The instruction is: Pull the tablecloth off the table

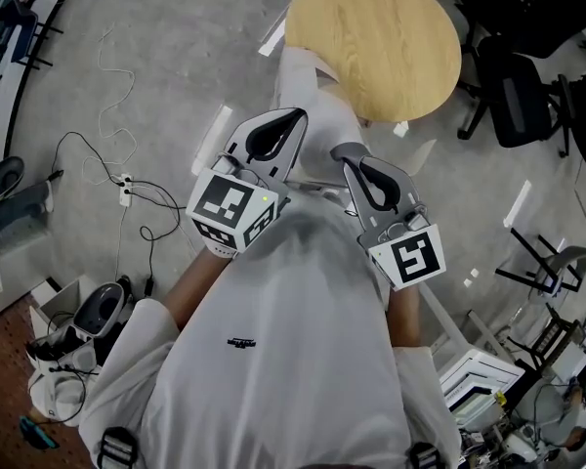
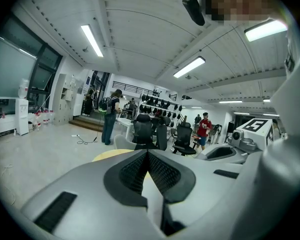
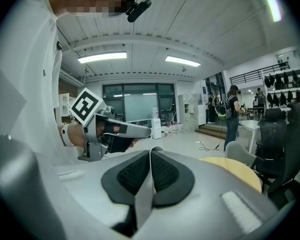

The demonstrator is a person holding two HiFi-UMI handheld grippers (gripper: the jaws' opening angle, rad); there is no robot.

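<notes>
The round wooden table point(image 1: 371, 42) stands bare ahead of me on the grey floor. The white tablecloth point(image 1: 313, 96) hangs off it, from the table's near edge back to both grippers. My left gripper point(image 1: 295, 117) is shut on a fold of the cloth; in the left gripper view the cloth point(image 2: 151, 194) is a white strip pinched between the dark pads point(image 2: 132, 171) of the left gripper point(image 2: 147, 154). My right gripper point(image 1: 344, 151) is also shut on the tablecloth point(image 3: 142, 196), whose edge sticks up at the tips of the right gripper point(image 3: 151, 151). The two grippers are held close together in front of my chest.
Black office chairs point(image 1: 523, 96) stand right of the table. Cables and a power strip point(image 1: 125, 191) lie on the floor at the left. Boxes and gear point(image 1: 88, 320) crowd the lower left, and racks point(image 1: 488, 379) the lower right. People point(image 2: 110, 116) stand far across the room.
</notes>
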